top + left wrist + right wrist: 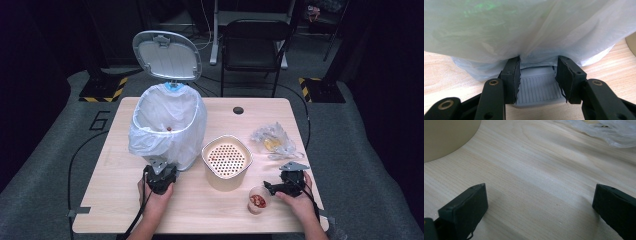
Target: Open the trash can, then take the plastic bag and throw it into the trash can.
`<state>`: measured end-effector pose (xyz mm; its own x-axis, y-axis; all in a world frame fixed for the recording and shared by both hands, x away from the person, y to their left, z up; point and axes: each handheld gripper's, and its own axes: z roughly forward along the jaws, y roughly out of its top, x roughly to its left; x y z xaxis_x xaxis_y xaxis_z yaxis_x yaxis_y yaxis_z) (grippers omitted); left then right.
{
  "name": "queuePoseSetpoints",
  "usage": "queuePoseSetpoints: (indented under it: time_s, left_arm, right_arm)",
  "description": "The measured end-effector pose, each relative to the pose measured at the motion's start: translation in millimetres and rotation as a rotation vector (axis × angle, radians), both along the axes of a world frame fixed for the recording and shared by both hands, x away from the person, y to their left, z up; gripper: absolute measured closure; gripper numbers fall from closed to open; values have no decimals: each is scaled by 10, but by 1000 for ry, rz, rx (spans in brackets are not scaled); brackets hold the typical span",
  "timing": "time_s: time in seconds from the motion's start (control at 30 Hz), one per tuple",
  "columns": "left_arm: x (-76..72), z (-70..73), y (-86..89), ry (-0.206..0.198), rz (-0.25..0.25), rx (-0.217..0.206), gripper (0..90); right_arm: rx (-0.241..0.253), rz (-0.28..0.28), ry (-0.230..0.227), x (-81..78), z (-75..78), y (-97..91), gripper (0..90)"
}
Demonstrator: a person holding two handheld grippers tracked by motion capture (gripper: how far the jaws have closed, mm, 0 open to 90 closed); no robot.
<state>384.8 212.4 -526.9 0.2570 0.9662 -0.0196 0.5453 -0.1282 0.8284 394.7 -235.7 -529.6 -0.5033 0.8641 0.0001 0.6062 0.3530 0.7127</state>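
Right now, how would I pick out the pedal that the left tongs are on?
Find the white-lined pedal bin with its lid up at the table's left. At its foot, under the overhanging liner, a grey ribbed pedal juts toward the person. It sits between the pads of the left tongs.

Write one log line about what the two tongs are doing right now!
left tongs: shut on bin pedal | right tongs: open above table | cup: beside right tongs
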Motion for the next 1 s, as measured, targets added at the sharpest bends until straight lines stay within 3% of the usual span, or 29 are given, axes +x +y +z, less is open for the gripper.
queuePoseSetpoints:
  time_s: [0.03,0.1,0.17,0.23,0.3,0.33,0.4,0.57,0.7,0.9,1.0]
  left_arm:
    - [-1,3,5,4,-5,7,540]
    - [6,-9,-19,-15,13,-29,540]
    - [3,-4,-8,-7,2,-16,540]
    - [6,-9,-18,-15,12,-29,541]
    - [5,-5,-13,-11,6,-20,541]
    - [2,2,3,1,-3,2,540]
    - [6,-6,-13,-11,8,-24,541]
    - [5,-6,-11,-11,6,-18,541]
    - [8,-7,-12,-14,7,-22,540]
    - [5,-6,-12,-10,8,-25,540]
    - [4,-4,-9,-8,5,-18,540]
  right_arm:
    - [0,0,0,0,0,0,0]
    - [-2,8,2,2,2,-6,0]
    - [-1,9,0,3,2,-9,2]
    - [5,4,3,1,5,-8,14]
    - [7,-14,-7,-3,35,-49,160]
    - [15,-20,-6,-11,54,-63,169]
    - [16,-32,-4,-11,81,-96,157]
    - [51,-74,19,19,149,-140,179]
    - [69,-75,15,72,280,-157,261]
    - [82,-73,-14,177,449,-145,283]
    - [60,-76,-16,255,545,-132,285]
